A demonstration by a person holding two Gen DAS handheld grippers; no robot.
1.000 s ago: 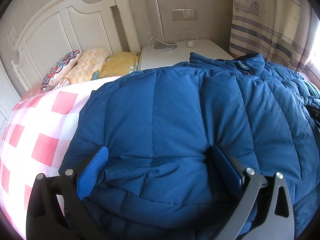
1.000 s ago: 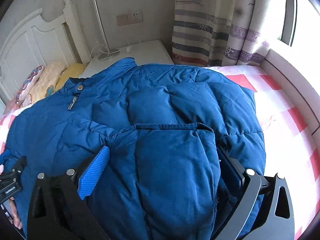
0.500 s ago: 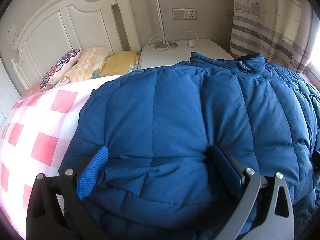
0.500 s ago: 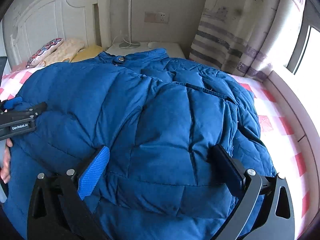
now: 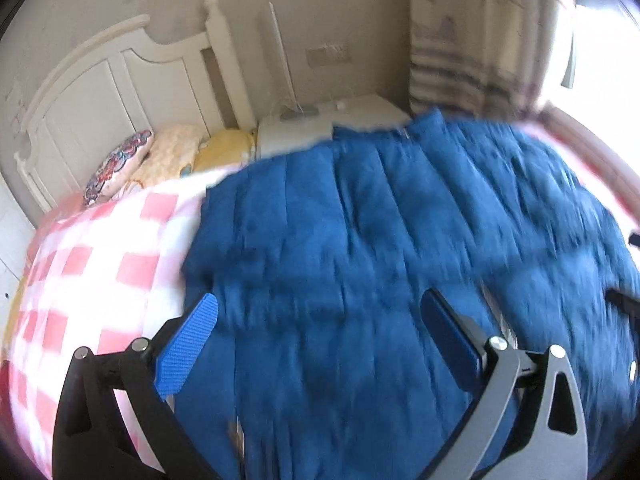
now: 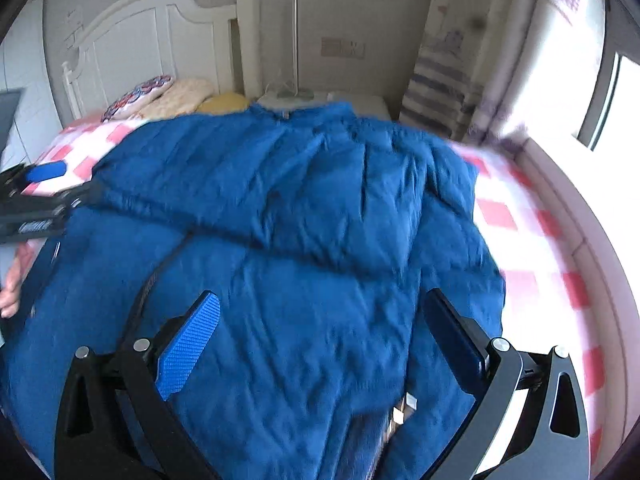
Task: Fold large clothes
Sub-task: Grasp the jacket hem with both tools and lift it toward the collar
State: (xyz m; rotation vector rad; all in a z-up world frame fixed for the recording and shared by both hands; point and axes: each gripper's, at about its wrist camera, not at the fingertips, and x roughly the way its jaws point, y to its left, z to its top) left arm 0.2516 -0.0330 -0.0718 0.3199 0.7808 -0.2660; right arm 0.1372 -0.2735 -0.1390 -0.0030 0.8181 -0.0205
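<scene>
A large blue quilted down jacket (image 5: 380, 240) lies spread on the bed, collar toward the nightstand; it also fills the right wrist view (image 6: 300, 220). My left gripper (image 5: 320, 328) is open and hovers over the jacket's left part, near its edge. My right gripper (image 6: 322, 328) is open above the jacket's lower middle, beside the zipper line (image 6: 160, 268). Neither holds cloth. The left gripper also shows in the right wrist view (image 6: 36, 200) at the jacket's left edge. The left wrist view is blurred.
The bed has a pink-and-white checked cover (image 5: 100, 260). Pillows (image 5: 160, 156) lie against the white headboard (image 5: 100, 80). A white nightstand (image 5: 320, 124) with a lamp stands behind the jacket. A striped curtain (image 6: 440, 80) and a window ledge (image 6: 580, 240) are on the right.
Both grippers have pulled back and risen from the jacket. The jacket now lies flatter and more spread out, with the zipper edge in view. Both views have shifted.
</scene>
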